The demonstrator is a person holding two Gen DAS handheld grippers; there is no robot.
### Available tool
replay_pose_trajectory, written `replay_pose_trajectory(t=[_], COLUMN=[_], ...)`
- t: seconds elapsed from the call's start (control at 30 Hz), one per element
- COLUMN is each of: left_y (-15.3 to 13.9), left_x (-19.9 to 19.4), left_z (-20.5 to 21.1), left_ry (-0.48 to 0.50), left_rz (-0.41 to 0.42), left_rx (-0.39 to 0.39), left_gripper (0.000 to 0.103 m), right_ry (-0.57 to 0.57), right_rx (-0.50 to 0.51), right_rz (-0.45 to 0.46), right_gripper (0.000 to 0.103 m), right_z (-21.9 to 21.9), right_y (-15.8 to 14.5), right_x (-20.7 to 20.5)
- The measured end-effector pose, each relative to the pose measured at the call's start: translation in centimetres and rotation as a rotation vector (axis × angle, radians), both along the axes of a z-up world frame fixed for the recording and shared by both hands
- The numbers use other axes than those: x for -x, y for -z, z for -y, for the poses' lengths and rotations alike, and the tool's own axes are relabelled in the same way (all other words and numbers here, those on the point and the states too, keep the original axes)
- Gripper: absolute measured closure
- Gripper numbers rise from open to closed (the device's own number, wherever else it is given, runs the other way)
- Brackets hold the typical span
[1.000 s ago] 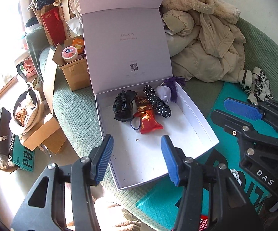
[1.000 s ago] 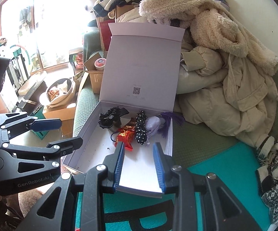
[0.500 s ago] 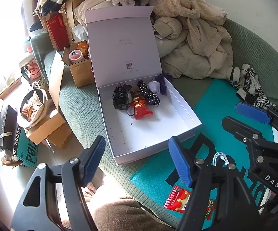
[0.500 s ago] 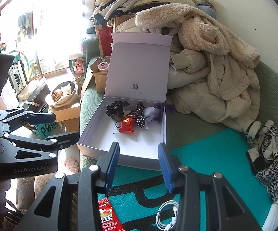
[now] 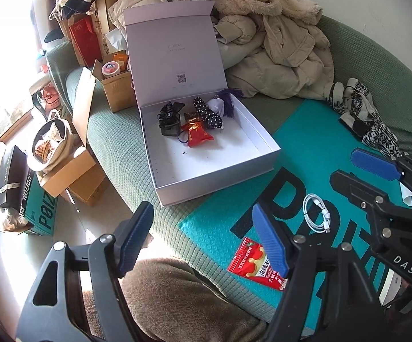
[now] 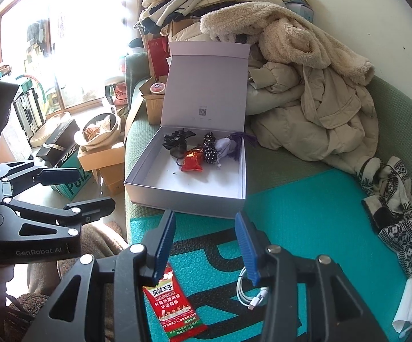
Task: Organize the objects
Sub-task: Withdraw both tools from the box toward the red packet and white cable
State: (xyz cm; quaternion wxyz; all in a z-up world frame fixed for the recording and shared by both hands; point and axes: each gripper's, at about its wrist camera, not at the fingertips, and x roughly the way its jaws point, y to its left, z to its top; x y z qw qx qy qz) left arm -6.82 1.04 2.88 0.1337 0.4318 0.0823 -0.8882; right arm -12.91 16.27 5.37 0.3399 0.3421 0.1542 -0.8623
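Observation:
An open white box (image 5: 206,168) (image 6: 183,199) lies on the green sofa, its lid upright. Inside are a black bow (image 5: 169,116), a red packet (image 5: 199,138), a polka-dot piece (image 5: 208,114) and a pale pouch with a purple tassel (image 5: 220,104). On the teal mat (image 5: 228,219), nearer to me, lie a red snack packet (image 5: 250,262) (image 6: 174,305) and a coiled white cable (image 5: 317,213) (image 6: 251,293). My left gripper (image 5: 201,219) hangs over the sofa's front edge, jaws opening, nothing between them. My right gripper (image 6: 205,222) is above the mat, jaws opening and empty.
A heap of beige coats (image 5: 277,42) fills the sofa behind the box. Patterned knitwear (image 5: 363,114) lies at the mat's far right, and white tissue (image 6: 408,305) lies nearer. Cardboard boxes (image 5: 72,176) and a bag of snacks (image 5: 49,142) stand on the floor at the left. A person's brown-clad leg (image 5: 171,299) is below.
Both grippers have pulled back from the box, which now looks smaller. The snack packet and cable on the mat have come into view. Both pairs of jaws stand wider apart.

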Motion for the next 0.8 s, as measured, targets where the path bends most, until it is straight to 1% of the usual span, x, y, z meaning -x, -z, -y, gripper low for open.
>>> replay_pose_trajectory(t=[0.23,0.43,0.63,0.8], left_y=[1.2,2.6,4.2,5.5], left_x=[-1.5,-2.5,-3.1,-3.3], left_z=[-1.4,-2.4,-3.1,-3.7], left_ry=[0.006,0.007,0.008,0.011], left_rz=[0.026,0.052,0.084,0.102], left_rx=[-0.008,-0.034,-0.037,-0.059], left_gripper=[0.032,0.032,0.032,0.032], right_ry=[0.01,0.015,0.016,0.018], right_rx=[-0.007,-0.014,-0.019,-0.026], right_rz=[0.016,0.045,0.082,0.104], right_gripper=[0.058,0.058,0.058,0.058], right_z=[-1.2,-2.0,-2.8,-3.2], right_y=[1.2,2.6,4.3,5.6], right_x=[-1.1,-1.6,-1.9,-2.2])
